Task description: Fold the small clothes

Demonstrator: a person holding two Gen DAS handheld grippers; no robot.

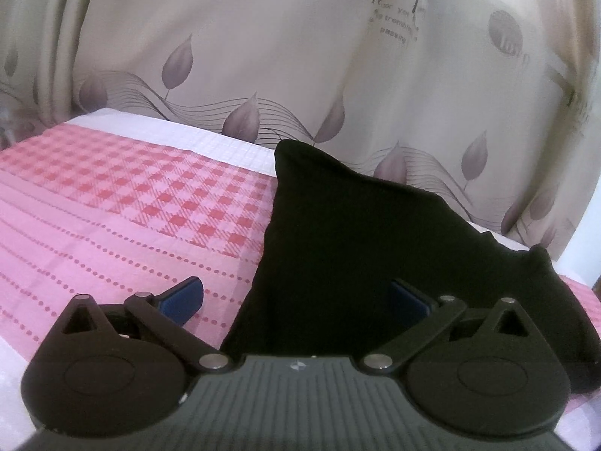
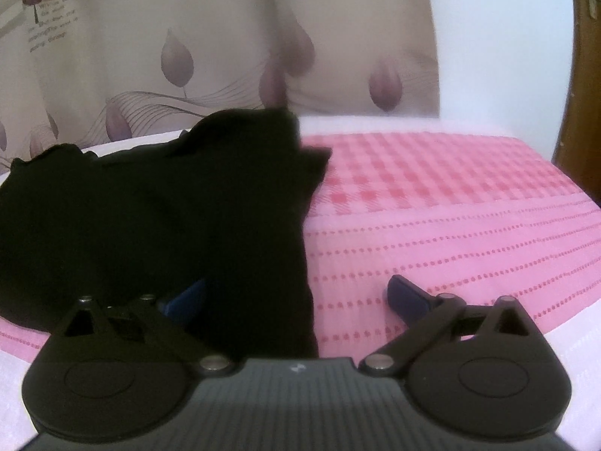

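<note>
Fold barely begun, as far as you can judge: the black garment (image 1: 375, 248) lies rumpled, not squared, on the pink checked cloth (image 1: 112, 203) that covers the table, reaching toward its far edge by the leaf-print curtain (image 1: 263, 56). Your left gripper (image 1: 296, 297) stands wide open, empty, straddling the garment's left edge; your right gripper (image 2: 296, 297) is likewise spread, holding nothing, astride its right edge (image 2: 304, 248). The garment looks soft, matte and uniformly dark, with a peaked corner raised at the far side (image 2: 278, 124); seams and type cannot be made out. Both edges remain to be gripped and folded.
</note>
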